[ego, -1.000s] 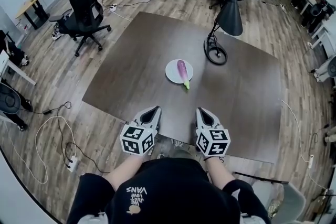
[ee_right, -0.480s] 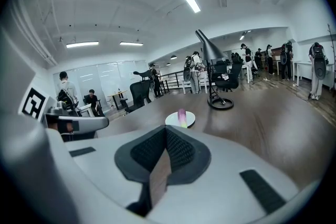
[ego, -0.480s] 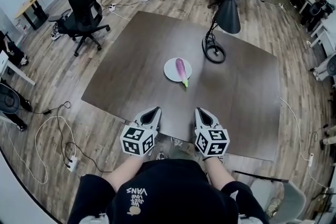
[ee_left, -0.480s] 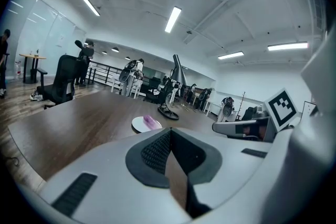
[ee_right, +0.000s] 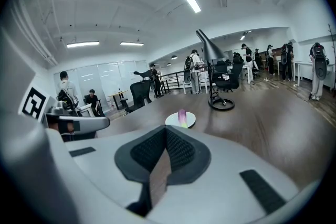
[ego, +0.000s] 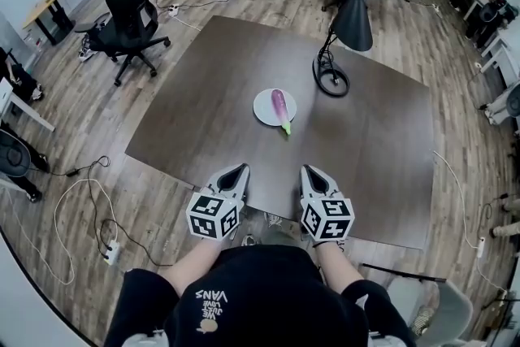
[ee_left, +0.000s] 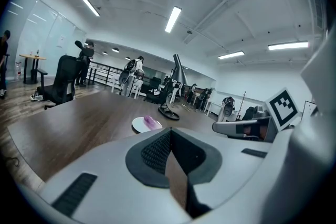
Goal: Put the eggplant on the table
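A purple eggplant [ego: 280,106] with a green stem lies on a white plate [ego: 265,108] near the middle of the dark wooden table [ego: 211,118]. The eggplant [ee_left: 151,122] and the plate [ee_left: 139,124] also show in the left gripper view, and the eggplant [ee_right: 182,116] on its plate [ee_right: 173,121] in the right gripper view. My left gripper [ego: 240,169] and right gripper [ego: 309,169] hover side by side over the table's near edge, well short of the plate. Both are shut with nothing between their jaws.
A black desk lamp [ego: 341,28] stands on the table just behind and right of the plate. Office chairs [ego: 134,12] and cables lie on the wood floor around the table. People stand at desks in the background.
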